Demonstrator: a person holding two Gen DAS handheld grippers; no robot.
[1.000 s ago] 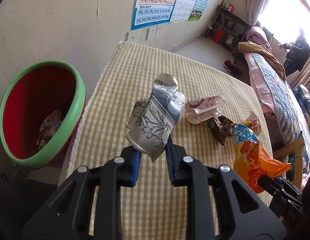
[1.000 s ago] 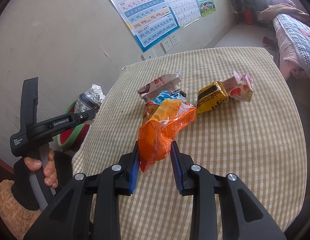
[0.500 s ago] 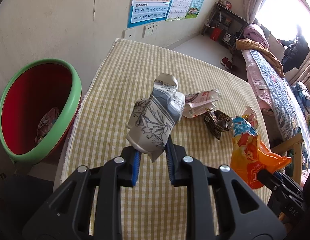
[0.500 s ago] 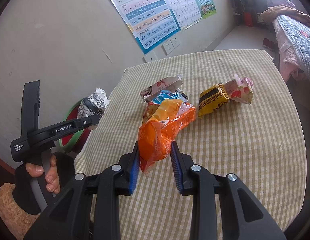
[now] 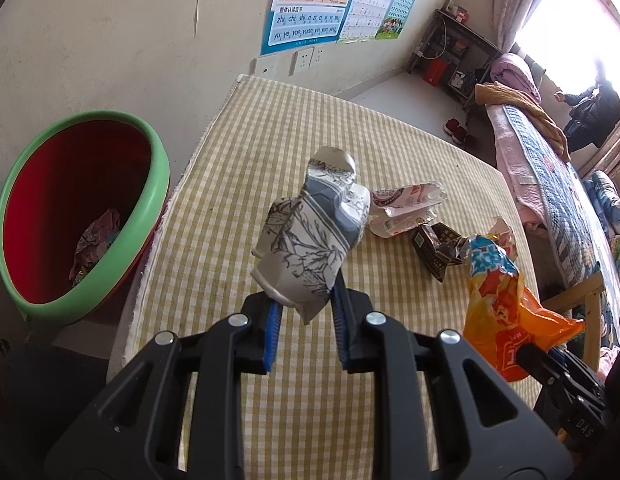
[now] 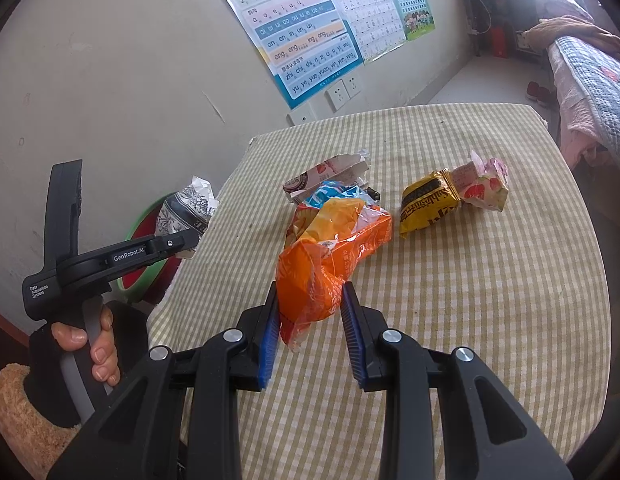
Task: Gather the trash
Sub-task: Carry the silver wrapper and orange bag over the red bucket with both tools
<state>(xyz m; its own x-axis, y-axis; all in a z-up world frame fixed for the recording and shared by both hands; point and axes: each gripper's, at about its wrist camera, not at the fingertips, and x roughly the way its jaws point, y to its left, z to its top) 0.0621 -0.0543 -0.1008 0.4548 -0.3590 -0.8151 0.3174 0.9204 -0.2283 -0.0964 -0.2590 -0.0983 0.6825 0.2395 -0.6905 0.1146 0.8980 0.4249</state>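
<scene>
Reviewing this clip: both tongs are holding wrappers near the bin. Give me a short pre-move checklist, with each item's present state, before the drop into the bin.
1. Left tongs clamp the grey-patterned wrapper: ok.
2. Right tongs clamp the orange bag: ok.
3. Grey-patterned wrapper is above the red bin: not ok; it hangs over the checked tablecloth, the bin lies off to the left.
4. Bin mouth is unobstructed, with room inside: ok.
5. Trash remains on the cloth afterwards: yes, pink-white wrapper and yellow packet.
</scene>
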